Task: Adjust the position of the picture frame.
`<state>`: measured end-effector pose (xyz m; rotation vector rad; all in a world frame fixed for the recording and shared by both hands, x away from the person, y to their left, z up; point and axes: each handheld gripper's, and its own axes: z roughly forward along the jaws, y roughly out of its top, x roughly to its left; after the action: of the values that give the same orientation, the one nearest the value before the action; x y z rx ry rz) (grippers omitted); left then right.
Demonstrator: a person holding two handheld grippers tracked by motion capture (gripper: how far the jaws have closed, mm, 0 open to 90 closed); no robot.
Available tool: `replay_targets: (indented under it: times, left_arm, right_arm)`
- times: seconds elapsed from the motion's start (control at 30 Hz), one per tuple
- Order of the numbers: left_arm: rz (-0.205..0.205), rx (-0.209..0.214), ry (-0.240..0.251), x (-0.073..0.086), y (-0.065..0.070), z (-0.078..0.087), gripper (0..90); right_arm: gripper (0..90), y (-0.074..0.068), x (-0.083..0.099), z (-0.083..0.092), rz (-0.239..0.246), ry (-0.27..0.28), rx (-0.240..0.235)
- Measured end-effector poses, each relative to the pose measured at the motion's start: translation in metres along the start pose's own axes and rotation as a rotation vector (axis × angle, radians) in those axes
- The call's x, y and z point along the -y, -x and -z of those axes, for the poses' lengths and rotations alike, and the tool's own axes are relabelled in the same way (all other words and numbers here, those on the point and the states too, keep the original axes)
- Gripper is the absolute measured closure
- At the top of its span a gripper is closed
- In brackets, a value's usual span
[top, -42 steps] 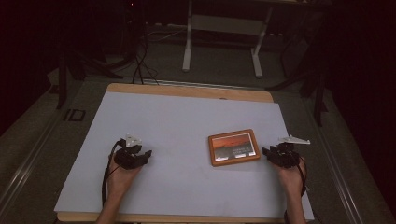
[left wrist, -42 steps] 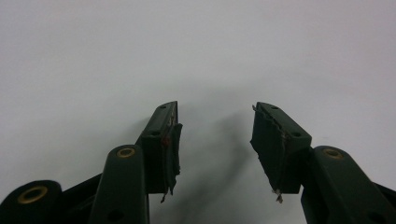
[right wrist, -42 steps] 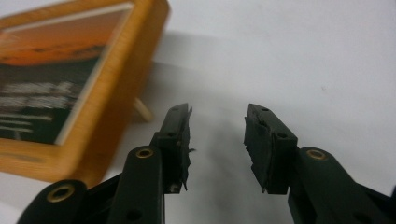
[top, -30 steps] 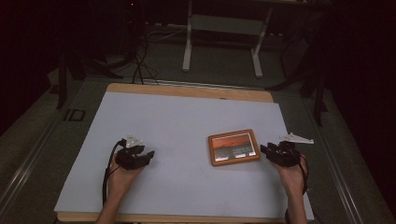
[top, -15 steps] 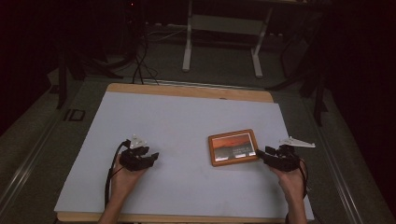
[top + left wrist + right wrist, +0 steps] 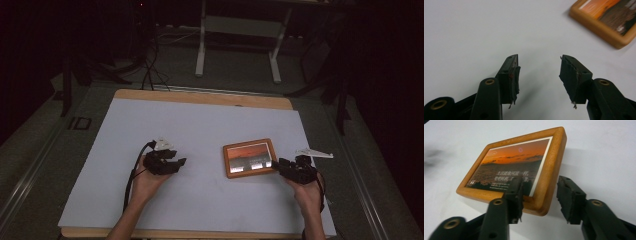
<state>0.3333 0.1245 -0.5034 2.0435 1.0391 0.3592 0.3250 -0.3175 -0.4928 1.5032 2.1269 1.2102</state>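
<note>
Left gripper (image 6: pixel 176 163) and right gripper (image 6: pixel 278 164): black bodies, 2 black jaws each, brass-ringed pivot holes, frayed black rubber pads (image 6: pixel 571 75). Grey 3-cornered plate on top; black cable trailing.

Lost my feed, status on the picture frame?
Right gripper fingers just closing astride orange wooden picture frame's corner, no grip confirmed. Left gripper open, empty. Nothing in the way.

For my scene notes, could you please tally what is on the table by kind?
Wooden picture frame: 1
Handheld grippers: 2, the left gripper and the right gripper
White table cover: 1
Total: 4
</note>
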Motion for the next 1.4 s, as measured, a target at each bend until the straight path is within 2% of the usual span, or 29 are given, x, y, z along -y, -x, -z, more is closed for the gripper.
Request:
replay_targets:
  times: [0.07,0.3,0.4,0.5,0.6,0.7,0.73,0.83,0.87,1.07,1.13,1.17,1.3,1.33,1.37,1.4]
  left_arm:
    - [-0.027,0.016,-0.008,-0.009,0.005,-0.006,49.3]
    - [-0.094,0.092,-0.027,-0.046,0.020,-0.038,49.1]
    - [-0.129,0.078,-0.051,-0.058,0.028,-0.052,48.6]
    - [-0.150,0.096,-0.066,-0.070,0.037,-0.067,48.0]
    - [-0.152,0.122,-0.066,-0.077,0.043,-0.078,48.0]
    - [-0.135,0.136,-0.072,-0.081,0.045,-0.087,48.0]
    - [-0.114,0.167,-0.073,-0.084,0.047,-0.097,47.9]
    - [-0.109,0.167,-0.081,-0.086,0.049,-0.104,46.6]
    - [-0.096,0.182,-0.082,-0.087,0.051,-0.109,45.9]
    - [-0.078,0.221,-0.077,-0.088,0.051,-0.115,43.5]
    - [-0.063,0.224,-0.086,-0.088,0.051,-0.116,43.2]
    - [-0.054,0.239,-0.090,-0.088,0.051,-0.116,43.2]
    - [-0.067,0.240,-0.103,-0.088,0.053,-0.118,43.4]
    - [-0.046,0.266,-0.107,-0.087,0.052,-0.119,43.3]
    - [-0.046,0.266,-0.107,-0.087,0.052,-0.119,43.3]
    - [-0.029,0.281,-0.103,-0.088,0.051,-0.121,42.6]
  right_arm:
    - [60.5,0.002,0.000,-0.001,0.001,-0.008,0.012]
    - [65.1,0.004,0.001,-0.002,0.005,-0.026,-0.007]
    - [67.4,0.004,0.001,-0.002,0.012,-0.031,-0.018]
    - [67.7,0.005,0.001,-0.002,0.015,-0.037,-0.024]
    - [70.0,0.007,0.001,-0.001,0.018,-0.040,-0.026]
    - [70.4,0.007,0.001,-0.001,0.017,-0.038,-0.030]
    - [71.5,0.006,0.001,0.000,0.026,-0.046,-0.025]
    - [72.4,0.006,0.000,0.000,0.040,-0.051,-0.019]
    - [72.5,0.005,0.001,0.000,0.050,-0.059,-0.017]
    - [72.6,0.006,0.001,0.000,0.059,-0.079,-0.017]
    - [72.5,0.006,0.002,0.000,0.060,-0.087,-0.016]
    - [72.5,0.007,0.002,0.000,0.060,-0.088,-0.016]
    - [72.2,0.008,0.002,0.000,0.055,-0.097,-0.020]
    - [72.2,0.008,0.002,0.000,0.056,-0.101,-0.021]
    - [72.1,0.008,0.002,0.000,0.055,-0.103,-0.022]
    - [71.9,0.008,0.002,0.000,0.054,-0.106,-0.022]
